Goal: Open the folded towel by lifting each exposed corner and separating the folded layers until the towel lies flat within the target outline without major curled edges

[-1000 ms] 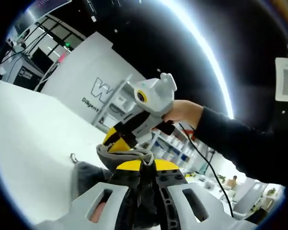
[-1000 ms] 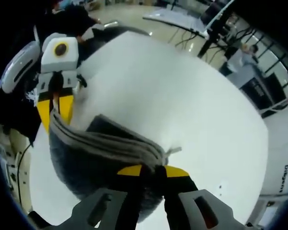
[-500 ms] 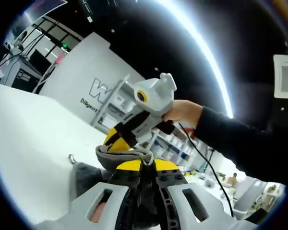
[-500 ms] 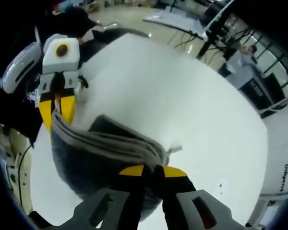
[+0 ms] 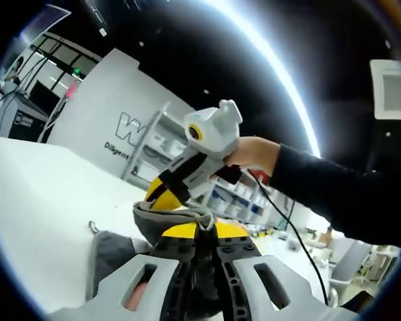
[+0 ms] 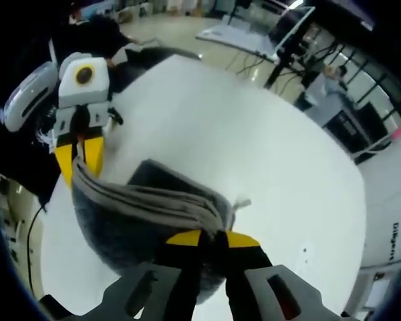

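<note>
Both grippers clamping towel (image 6: 140,214) edge: right gripper (image 6: 210,237) lower centre, left gripper (image 6: 79,155) upper left. Spreading apart evenly, keeping tension, above table (image 6: 254,147).

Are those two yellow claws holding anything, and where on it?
Yes: both grippers, left and right, pinch the grey towel at opposite ends of its upper edge.

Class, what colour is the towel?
Grey towel; the right gripper view shows it best.

On the white wall panel (image 5: 113,114) in my left gripper view I can read a big "W" and below it small letters "Diligent", both cut off. My right gripper view shows "Dilig" on a wall (image 6: 394,234), turned sideways.
</note>
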